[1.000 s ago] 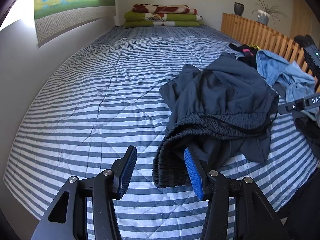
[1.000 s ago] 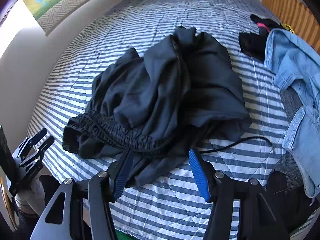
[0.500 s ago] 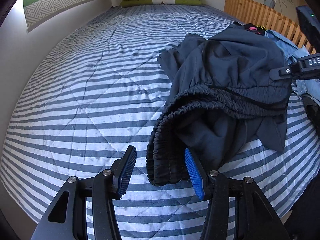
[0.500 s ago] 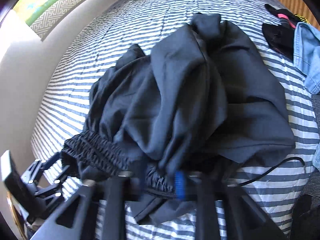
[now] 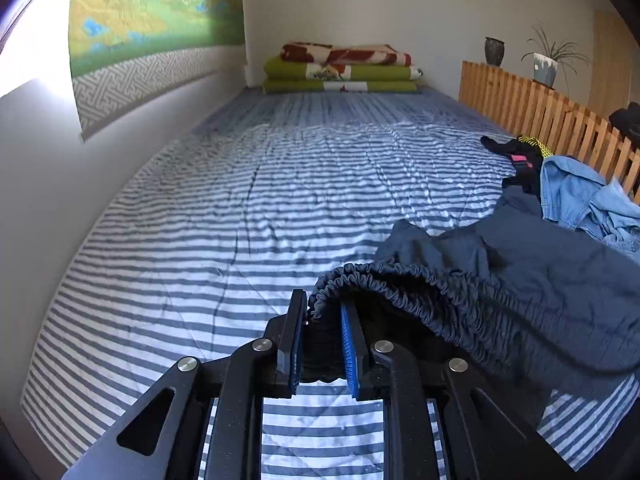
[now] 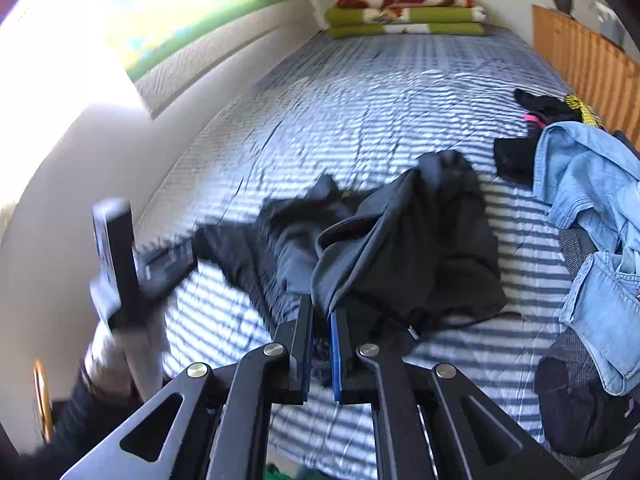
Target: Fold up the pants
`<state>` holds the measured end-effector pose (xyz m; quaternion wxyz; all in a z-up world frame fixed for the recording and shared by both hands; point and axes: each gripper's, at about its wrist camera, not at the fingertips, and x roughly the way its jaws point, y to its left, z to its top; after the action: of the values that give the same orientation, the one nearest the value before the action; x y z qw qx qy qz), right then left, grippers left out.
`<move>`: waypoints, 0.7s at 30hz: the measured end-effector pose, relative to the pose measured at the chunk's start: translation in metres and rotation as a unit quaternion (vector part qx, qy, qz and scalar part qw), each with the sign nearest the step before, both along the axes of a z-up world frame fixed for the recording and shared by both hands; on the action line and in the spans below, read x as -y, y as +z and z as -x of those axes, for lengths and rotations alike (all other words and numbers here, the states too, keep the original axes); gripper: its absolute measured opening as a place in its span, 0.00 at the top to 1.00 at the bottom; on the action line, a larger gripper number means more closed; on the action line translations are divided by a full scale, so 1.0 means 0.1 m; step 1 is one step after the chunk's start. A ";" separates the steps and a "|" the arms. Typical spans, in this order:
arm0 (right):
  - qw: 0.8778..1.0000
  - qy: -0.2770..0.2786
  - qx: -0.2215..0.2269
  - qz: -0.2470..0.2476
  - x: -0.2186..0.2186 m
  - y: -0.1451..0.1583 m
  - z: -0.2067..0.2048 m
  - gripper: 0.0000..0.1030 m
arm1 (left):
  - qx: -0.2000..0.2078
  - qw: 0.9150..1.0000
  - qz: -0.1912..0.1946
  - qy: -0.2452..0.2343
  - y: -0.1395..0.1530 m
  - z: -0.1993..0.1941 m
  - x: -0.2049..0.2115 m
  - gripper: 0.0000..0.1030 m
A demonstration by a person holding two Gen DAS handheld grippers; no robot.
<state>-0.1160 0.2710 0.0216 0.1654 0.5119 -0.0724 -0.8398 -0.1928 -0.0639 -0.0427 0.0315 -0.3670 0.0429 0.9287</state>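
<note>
Dark navy pants (image 5: 520, 280) with a gathered elastic waistband lie bunched on the striped bed, lifted at the near edge. My left gripper (image 5: 323, 308) is shut on the waistband's left end, the ruched fabric pinched between its blue pads. In the right wrist view the pants (image 6: 400, 240) hang crumpled from my right gripper (image 6: 322, 312), which is shut on the waistband fabric. The left gripper (image 6: 120, 256) shows blurred at the left there, held by a hand, with the waistband stretched toward it. A thin black drawstring (image 6: 472, 322) trails on the bed.
The blue-and-white striped bedspread (image 5: 260, 208) stretches far ahead. A light denim garment (image 6: 592, 216) and black clothes (image 6: 540, 108) lie at the right by a wooden slatted rail (image 5: 540, 120). Folded green and red blankets (image 5: 344, 68) sit at the far end. A wall runs along the left.
Both grippers have shut on the waistband and lifted it off the bed. The pants now hang stretched between them, and both views have tipped up toward the far wall.
</note>
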 end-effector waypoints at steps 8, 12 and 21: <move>0.973 0.158 0.158 -0.051 0.73 -1.05 -0.49 0.92 | 0.145 0.977 -0.156 0.033 -0.57 -0.56 0.74 0.39; 0.979 0.141 0.137 -0.045 0.65 -0.89 -0.41 0.83 | 0.174 0.963 -0.203 0.024 -0.77 -0.74 0.72 0.39; 0.998 -0.008 0.049 -0.040 -0.16 -0.46 0.11 0.41 | 0.203 0.938 -0.274 0.068 -1.08 -0.11 0.11 0.29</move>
<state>-0.1265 0.2870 -0.0249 0.1343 0.5577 -0.0509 -0.8175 -0.1819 -0.0754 -0.1502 0.0758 -0.5274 -0.2450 0.8100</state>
